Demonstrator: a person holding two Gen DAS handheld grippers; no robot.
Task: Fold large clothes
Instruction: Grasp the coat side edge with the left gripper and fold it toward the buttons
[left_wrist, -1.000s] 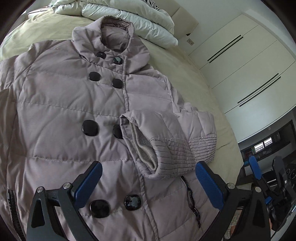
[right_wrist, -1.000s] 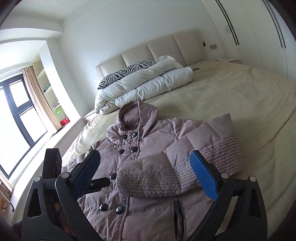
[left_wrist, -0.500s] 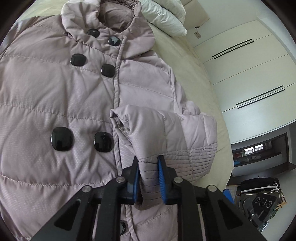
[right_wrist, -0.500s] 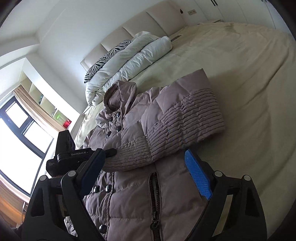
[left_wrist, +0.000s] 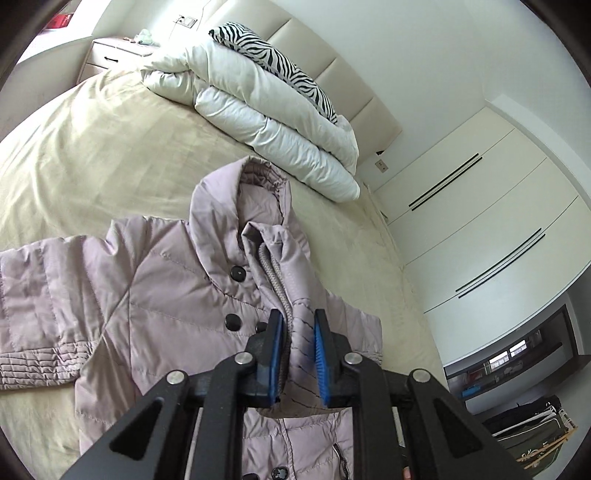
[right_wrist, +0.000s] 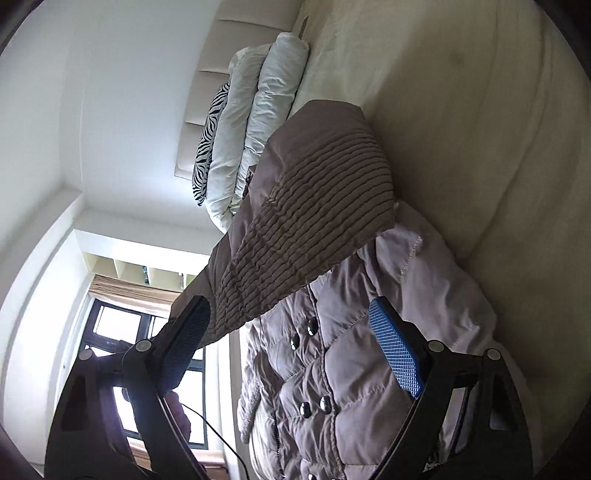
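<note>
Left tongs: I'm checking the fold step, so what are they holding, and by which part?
The left tongs are shut on the jacket, gripping its sleeve cuff. The right tongs are open, holding nothing.

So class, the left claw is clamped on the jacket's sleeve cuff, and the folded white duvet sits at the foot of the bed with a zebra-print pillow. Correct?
Not quite. The duvet sits at the head of the bed, against the headboard, as the left wrist view shows. The left claw does clamp the sleeve cuff, and the zebra-print pillow is with the duvet.
</note>
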